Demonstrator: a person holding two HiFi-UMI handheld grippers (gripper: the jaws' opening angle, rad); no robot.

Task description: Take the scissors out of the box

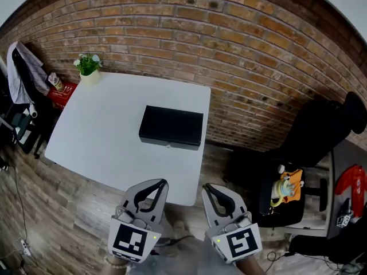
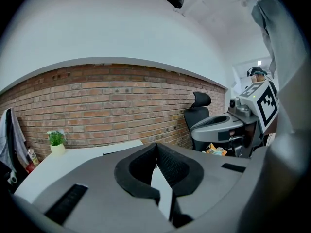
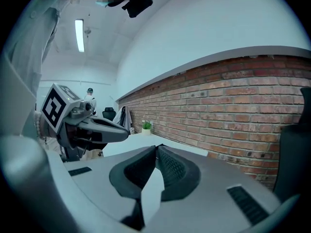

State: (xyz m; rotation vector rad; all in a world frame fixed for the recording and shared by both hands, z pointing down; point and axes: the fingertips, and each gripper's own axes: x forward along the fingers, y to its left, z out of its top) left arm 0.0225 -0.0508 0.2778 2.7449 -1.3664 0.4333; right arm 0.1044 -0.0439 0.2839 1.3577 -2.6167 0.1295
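Currently your left gripper [image 1: 164,183] and right gripper [image 1: 207,187] hang side by side just off the near edge of the white table [image 1: 103,125], both pointing toward it and neither touching it. Left gripper view: jaws clenched, ribbed pads meeting at the tip, nothing between them. Right gripper view: same, pads pressed together on nothing. The black box [image 1: 171,127] lies flat on the table close to its right edge, about midway along that edge, with its long side parallel to the far edge. Its lid is down, so the contents are hidden and the scissors cannot be seen from any view. A small metal catch shows on the side of the box facing you. The box sits well apart from both grippers. At the far left corner of the table stands a potted plant [image 1: 88,67], in a pale pot and upright. Off the right edge of the table, on the floor, a black office chair [image 1: 312,136] carries a yellow toy [image 1: 285,188] on its seat.
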